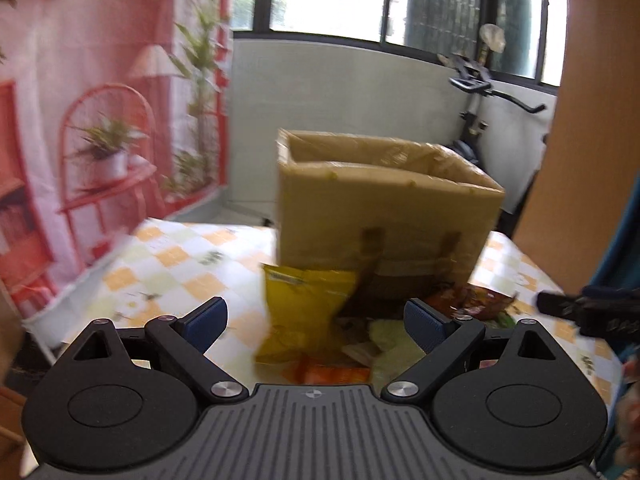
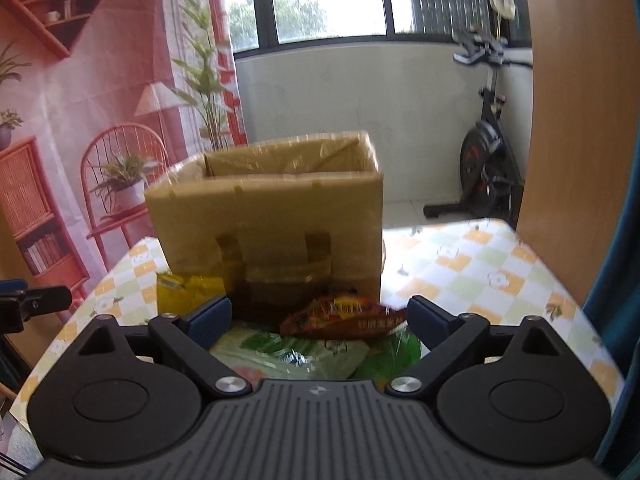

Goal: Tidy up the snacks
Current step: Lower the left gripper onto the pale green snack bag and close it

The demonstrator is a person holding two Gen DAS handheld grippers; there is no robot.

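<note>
Between open right tool [image 2: 318, 316] fingers, red snack packet [image 2: 344, 320]

Open cardboard box [image 2: 272, 216] stands mid-surface and blocks the way straight ahead; its top is open. Snack packets [image 2: 344, 320] crowd the surface [image 2: 500, 264] at its near foot. Checkered surface lies bare left of the box [image 1: 180, 256] and right of it. Wooden panel [image 2: 580, 120] walls the right edge.

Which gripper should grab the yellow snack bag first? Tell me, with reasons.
Left. The left gripper is open with the yellow snack bag directly between its fingers. The right gripper faces the red-brown snack packet; the yellow bag sits off to its left.
</note>
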